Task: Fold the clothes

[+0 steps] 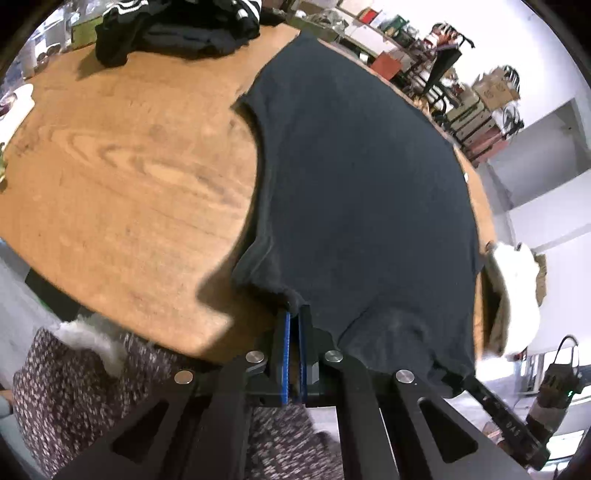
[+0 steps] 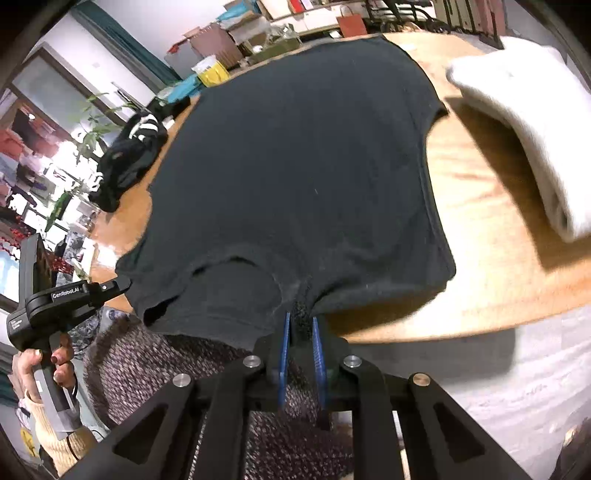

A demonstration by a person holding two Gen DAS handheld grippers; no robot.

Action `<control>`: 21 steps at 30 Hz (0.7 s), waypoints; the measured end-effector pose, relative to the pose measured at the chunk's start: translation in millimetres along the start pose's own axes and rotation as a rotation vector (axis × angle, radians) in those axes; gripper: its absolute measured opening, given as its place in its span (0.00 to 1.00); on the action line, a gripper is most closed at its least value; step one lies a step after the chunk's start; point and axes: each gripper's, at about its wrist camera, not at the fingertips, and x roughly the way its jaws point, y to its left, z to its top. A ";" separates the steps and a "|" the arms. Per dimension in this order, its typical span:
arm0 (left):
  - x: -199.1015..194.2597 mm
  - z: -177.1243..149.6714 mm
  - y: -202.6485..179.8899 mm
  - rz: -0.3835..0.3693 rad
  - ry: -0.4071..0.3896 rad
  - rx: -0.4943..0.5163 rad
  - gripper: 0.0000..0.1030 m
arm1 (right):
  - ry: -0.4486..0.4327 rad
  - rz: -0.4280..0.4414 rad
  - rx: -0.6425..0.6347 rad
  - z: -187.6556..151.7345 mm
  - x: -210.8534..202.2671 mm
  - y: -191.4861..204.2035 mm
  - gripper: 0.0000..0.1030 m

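A dark sleeveless shirt [image 1: 365,177] lies spread flat on the wooden table [image 1: 122,184], reaching from the near edge to the far edge. My left gripper [image 1: 294,314] is shut on its near hem at the table's near edge. The shirt also fills the right wrist view [image 2: 295,158]. My right gripper [image 2: 301,321] is shut on a bunch of the shirt's near edge, just off the table [image 2: 480,229]. The left gripper [image 2: 110,286] shows at the left of the right wrist view, held in a hand.
A pile of black clothes with white stripes [image 1: 177,29] lies at the far left of the table, also in the right wrist view [image 2: 129,155]. A folded white garment [image 2: 528,122] lies right of the shirt, also visible in the left wrist view [image 1: 517,295]. Cluttered shelves stand behind.
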 end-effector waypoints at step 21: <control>114.3 138.3 -91.6 0.059 0.010 -0.013 0.03 | -0.079 -0.044 0.121 97.0 54.8 -40.2 0.13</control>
